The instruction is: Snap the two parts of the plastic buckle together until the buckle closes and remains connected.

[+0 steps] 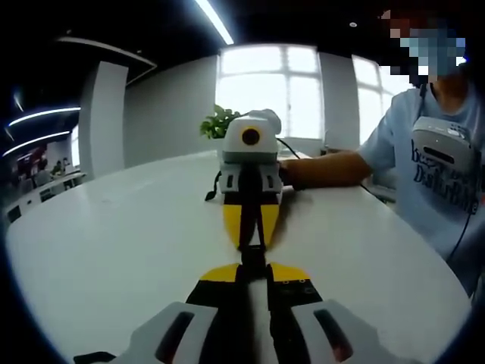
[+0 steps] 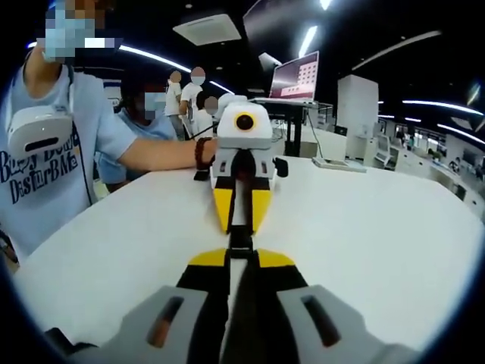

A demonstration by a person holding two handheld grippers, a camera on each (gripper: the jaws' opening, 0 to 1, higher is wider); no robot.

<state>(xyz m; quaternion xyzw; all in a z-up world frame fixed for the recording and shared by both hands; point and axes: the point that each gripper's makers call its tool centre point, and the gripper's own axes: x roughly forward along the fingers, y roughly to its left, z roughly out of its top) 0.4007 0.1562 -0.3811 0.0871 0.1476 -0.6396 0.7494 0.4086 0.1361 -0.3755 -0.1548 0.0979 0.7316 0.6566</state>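
The two grippers face each other tip to tip over the white table [image 1: 114, 243]. In the left gripper view my left gripper [image 1: 252, 267] is shut on one end of the black plastic buckle [image 1: 252, 252]. My right gripper [image 1: 251, 236] comes in from the far side, shut on the other end. In the right gripper view the buckle [image 2: 240, 241] is a short black piece between my right gripper [image 2: 240, 256] and the left gripper [image 2: 240, 226]. The jaws hide most of the buckle, so I cannot tell whether its two parts are locked together.
A person in a light blue shirt [image 1: 439, 167] sits at the table's edge, forearm [image 2: 163, 152] lying on the top behind the grippers. A green plant [image 1: 218, 121] stands by the window. A laptop [image 2: 295, 76] on a stand and a flat device [image 2: 339, 164] are farther back.
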